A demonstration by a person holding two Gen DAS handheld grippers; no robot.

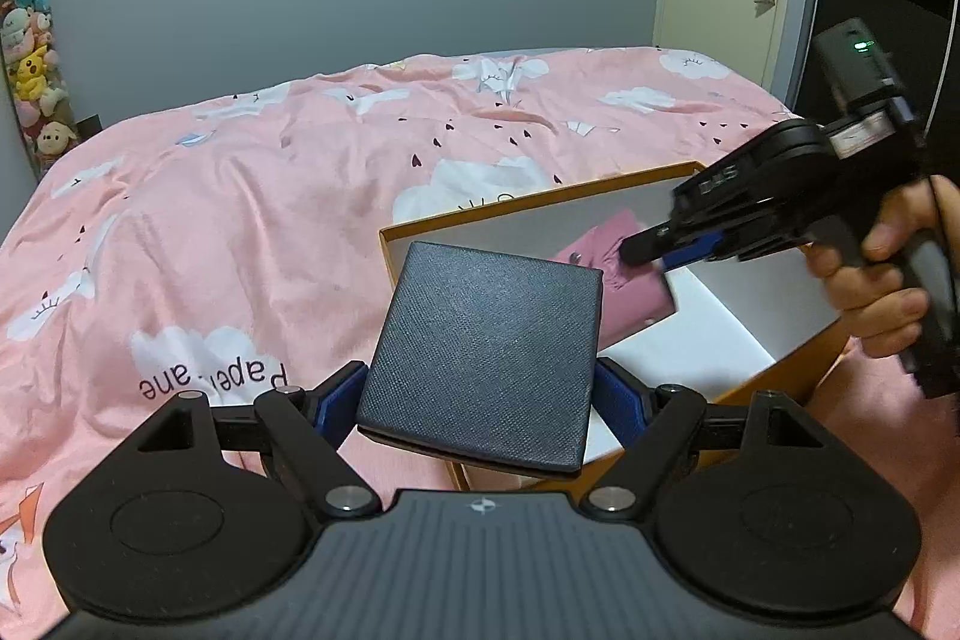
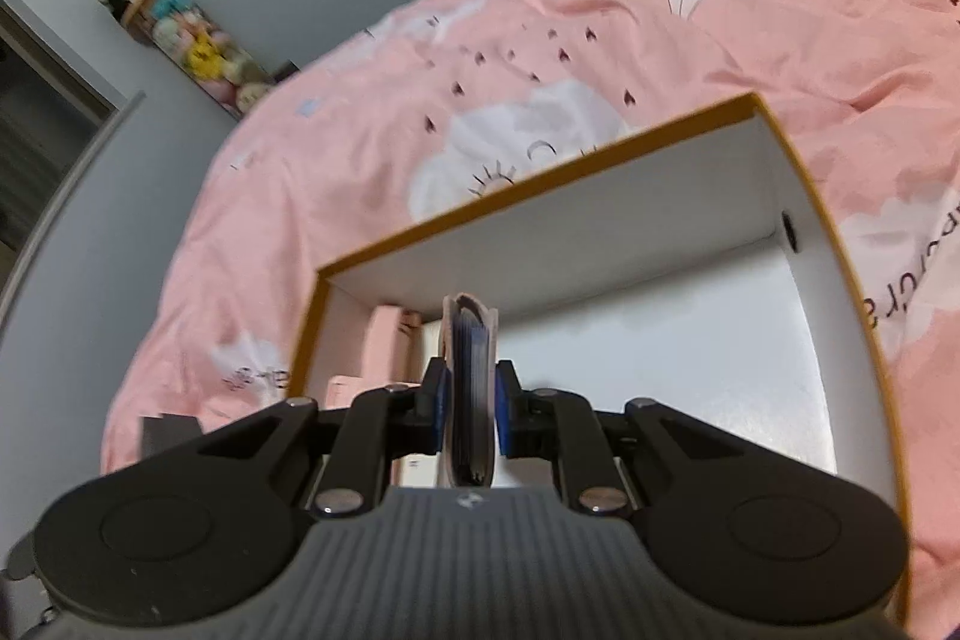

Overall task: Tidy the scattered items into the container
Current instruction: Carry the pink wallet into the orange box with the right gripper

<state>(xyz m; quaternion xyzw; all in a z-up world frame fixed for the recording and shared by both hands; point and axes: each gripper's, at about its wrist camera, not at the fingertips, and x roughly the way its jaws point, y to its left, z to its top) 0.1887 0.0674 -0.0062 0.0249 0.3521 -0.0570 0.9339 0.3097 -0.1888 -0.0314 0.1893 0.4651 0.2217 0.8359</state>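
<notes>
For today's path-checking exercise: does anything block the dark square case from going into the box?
Nothing visible does. The dark square case, clamped in the left gripper, hangs over the open box.

— How is the dark square case (image 1: 480, 358) finished?
— A matt, finely grained, leather-like surface is shown.

— And the box (image 2: 600, 232)?
— Smooth white card is seen inside, edged in orange. The quilt (image 1: 240, 220) beneath is soft, matt pink cloth.

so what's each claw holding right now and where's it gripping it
Left claw grips the dark square case by its two side edges near the close end. Right claw pinches the pink wallet across its flat faces, above the open box.
</notes>
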